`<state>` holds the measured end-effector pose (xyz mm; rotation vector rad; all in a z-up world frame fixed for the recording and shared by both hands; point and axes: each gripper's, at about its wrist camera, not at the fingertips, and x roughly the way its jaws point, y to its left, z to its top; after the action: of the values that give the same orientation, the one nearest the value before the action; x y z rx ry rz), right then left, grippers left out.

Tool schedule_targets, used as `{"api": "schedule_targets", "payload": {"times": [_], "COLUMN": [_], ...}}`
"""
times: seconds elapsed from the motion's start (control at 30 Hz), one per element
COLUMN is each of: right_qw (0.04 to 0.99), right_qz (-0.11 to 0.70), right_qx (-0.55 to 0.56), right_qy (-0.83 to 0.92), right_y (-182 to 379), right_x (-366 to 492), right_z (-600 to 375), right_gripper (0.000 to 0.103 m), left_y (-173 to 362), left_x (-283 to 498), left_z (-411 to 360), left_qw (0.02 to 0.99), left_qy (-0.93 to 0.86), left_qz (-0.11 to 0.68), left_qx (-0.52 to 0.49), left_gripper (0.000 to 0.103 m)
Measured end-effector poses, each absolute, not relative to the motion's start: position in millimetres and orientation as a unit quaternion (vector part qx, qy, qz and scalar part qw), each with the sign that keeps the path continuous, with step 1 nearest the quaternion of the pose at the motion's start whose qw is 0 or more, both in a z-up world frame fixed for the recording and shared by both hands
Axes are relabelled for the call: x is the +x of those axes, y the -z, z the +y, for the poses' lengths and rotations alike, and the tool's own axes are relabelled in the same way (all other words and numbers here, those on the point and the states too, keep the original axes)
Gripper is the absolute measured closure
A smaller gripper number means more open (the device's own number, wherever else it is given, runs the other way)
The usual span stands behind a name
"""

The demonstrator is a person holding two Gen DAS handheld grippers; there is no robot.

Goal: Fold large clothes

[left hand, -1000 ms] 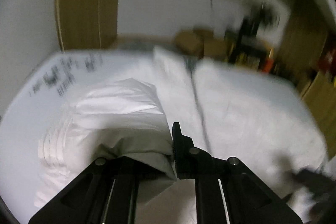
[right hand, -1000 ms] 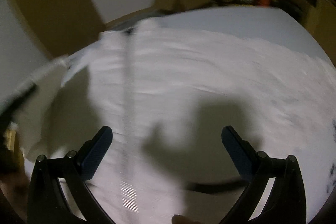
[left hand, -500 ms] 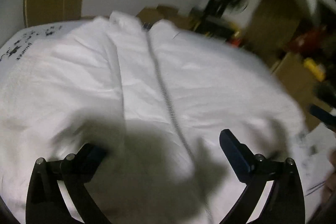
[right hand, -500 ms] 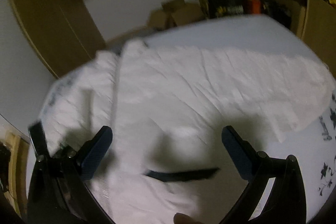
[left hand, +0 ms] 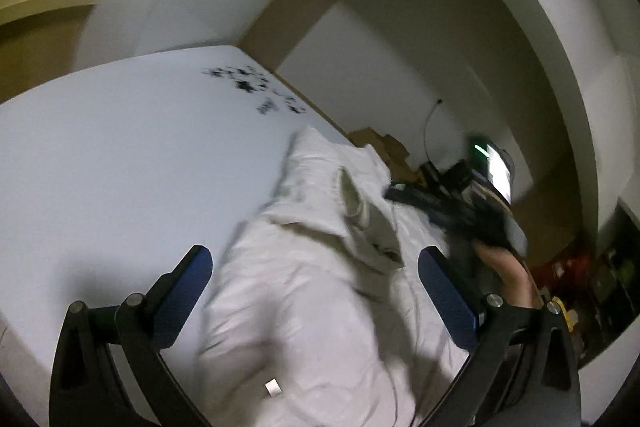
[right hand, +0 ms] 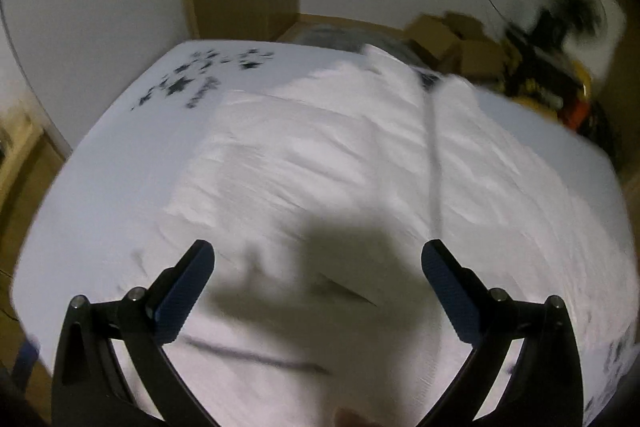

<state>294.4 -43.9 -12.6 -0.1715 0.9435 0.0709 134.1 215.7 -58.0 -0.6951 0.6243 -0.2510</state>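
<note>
The white zip-front jacket (right hand: 340, 187) is lying spread on the white bed sheet (right hand: 120, 187), front side up, and its zipper line (right hand: 434, 163) is running from the collar end, at the far edge of the bed, toward the near edge. On the side of the zipper that is toward the star print (right hand: 192, 83), a part of the jacket, probably the sleeve, seems to be lying folded in over the body, but blur is making this uncertain.

The right gripper (right hand: 318, 267) is hovering above the lower body of the jacket, near the zipper, with its jaws standing wide apart and nothing between them. The left gripper (left hand: 314, 267) is also gaping wide and empty; it is looking along the jacket (left hand: 304, 287) from the side, where one loose flap (left hand: 360, 223) is standing up and a small label (left hand: 273, 388) is showing near the hem. Beyond the flap, the other gripper (left hand: 452, 207) is appearing in the person's hand.

In my judgement the folding is only at its beginning: at most one side is turned in. The far side from the star print is lying flat and open, and the fold across the length is not yet made.
</note>
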Motion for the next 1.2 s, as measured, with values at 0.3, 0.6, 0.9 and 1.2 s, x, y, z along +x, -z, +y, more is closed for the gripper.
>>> {"api": "schedule_targets", "payload": {"times": [0.3,0.6,0.9,1.2], "right_qw": [0.858,0.838,0.820,0.786], "right_qz": [0.488,0.418,0.403,0.515], "right_qx": [-0.158,-0.352,-0.404,-0.321], "right_qy": [0.018,0.007,-0.051,-0.119], "right_y": [67,80,72,91], "right_x": [305,276,247,329], "right_z": [3,-10,-9,-25], "right_gripper": [0.015,0.011,0.010,0.012], "left_y": [75,97,101,102], "left_x": [108,121,120,119], "left_z": [232,222,211,208], "left_qw": [0.875,0.859,0.858,0.849], "left_qy": [0.135,0.150,0.151,0.150], "left_qz": [0.319,0.339,0.348,0.359], "left_qx": [-0.340,-0.352,-0.347,-0.358], "left_gripper": [0.000,0.000,0.000,0.000]}}
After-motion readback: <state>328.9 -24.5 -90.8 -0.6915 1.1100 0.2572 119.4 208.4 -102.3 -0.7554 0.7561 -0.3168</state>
